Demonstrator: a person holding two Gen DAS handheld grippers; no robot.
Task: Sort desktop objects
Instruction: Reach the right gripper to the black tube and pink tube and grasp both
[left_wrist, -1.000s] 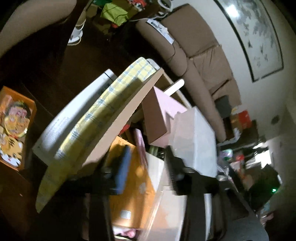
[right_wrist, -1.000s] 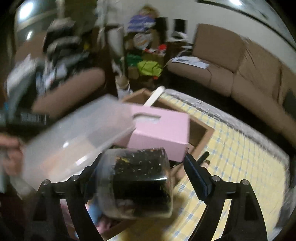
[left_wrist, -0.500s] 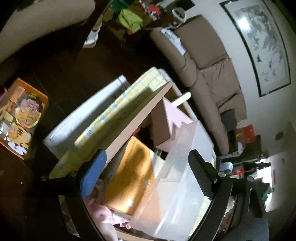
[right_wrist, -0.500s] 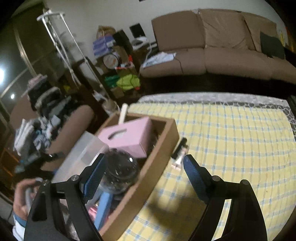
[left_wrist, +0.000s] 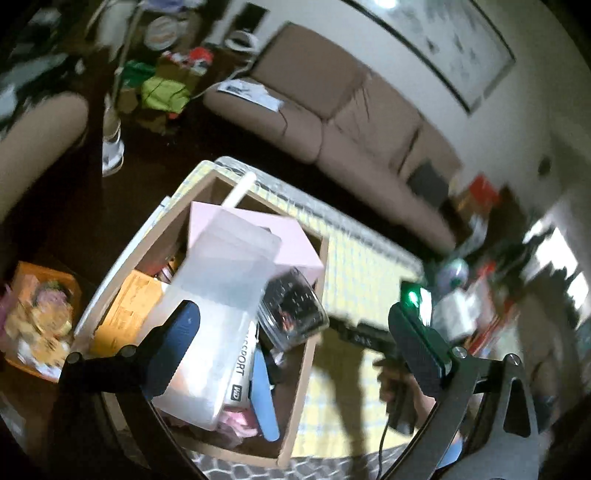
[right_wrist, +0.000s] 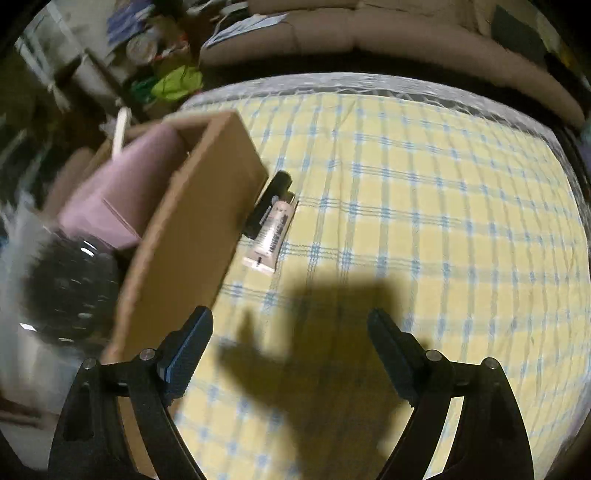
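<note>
A wooden box (left_wrist: 306, 354) stands on the yellow checked cloth (right_wrist: 424, 206). In it lie a pink tissue box (left_wrist: 291, 243), a translucent plastic container (left_wrist: 221, 295), a clear jar (left_wrist: 291, 314) with dark contents and an orange packet (left_wrist: 125, 306). My left gripper (left_wrist: 295, 343) hovers above the box, its jaws opening wide, gripping nothing. My right gripper (right_wrist: 290, 350) stands open and bare over the cloth, right of the box (right_wrist: 192, 221). Beyond it a pale tube (right_wrist: 273, 232) and a black stick (right_wrist: 269, 199) lie against the box's side.
A hand (left_wrist: 399, 384) holds the other gripper's body right of the box. A brown sofa (left_wrist: 351, 122) runs behind the table. An orange carton (left_wrist: 40, 321) and a green bag (left_wrist: 162, 92) lie on the dark floor. The cloth (right_wrist: 461, 295) stretches right.
The left gripper let go of the translucent container, opened wide and pulled up. The jar left the right fingers and lies in the box; the right gripper swung right and down over the cloth.
</note>
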